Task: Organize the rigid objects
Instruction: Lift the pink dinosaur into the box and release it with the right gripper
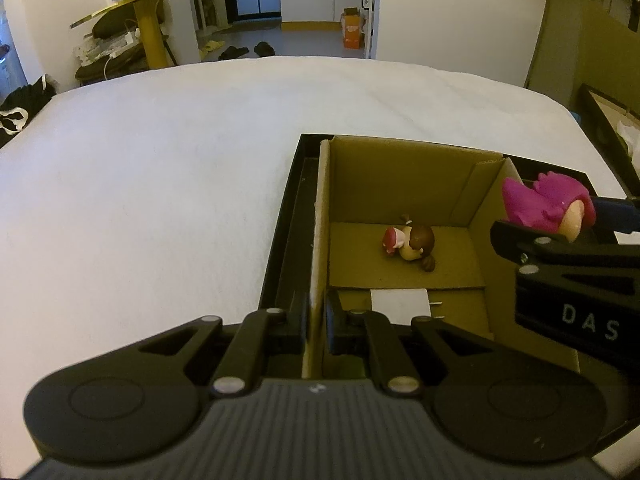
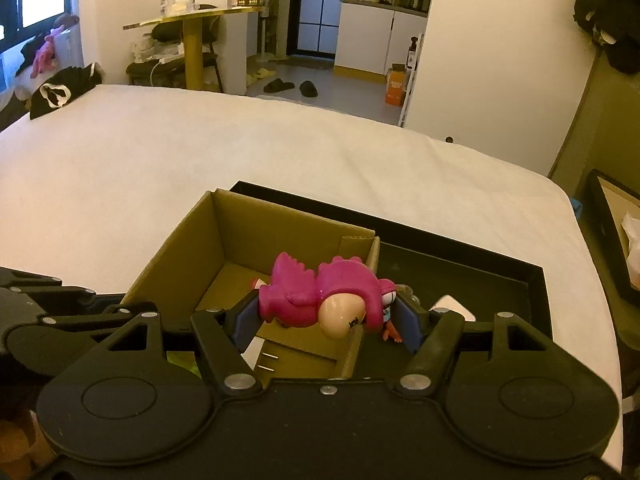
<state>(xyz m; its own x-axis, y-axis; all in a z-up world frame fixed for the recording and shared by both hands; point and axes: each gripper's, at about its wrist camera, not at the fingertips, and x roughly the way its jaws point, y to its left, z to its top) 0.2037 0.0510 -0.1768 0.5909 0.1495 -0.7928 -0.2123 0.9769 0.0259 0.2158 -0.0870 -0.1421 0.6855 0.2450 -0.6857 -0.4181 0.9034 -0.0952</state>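
A brown cardboard box sits inside a black tray on a white bed. My left gripper is shut on the box's left wall. A small doll figure with brown hair lies on the box floor, beside a white charger plug. My right gripper is shut on a magenta bird toy with a cream beak and holds it above the box's right wall. The toy also shows in the left wrist view.
The white bed spreads left and beyond the tray. A second black-framed box stands off the bed's right edge. A gold round table, slippers and black clothes lie beyond the bed.
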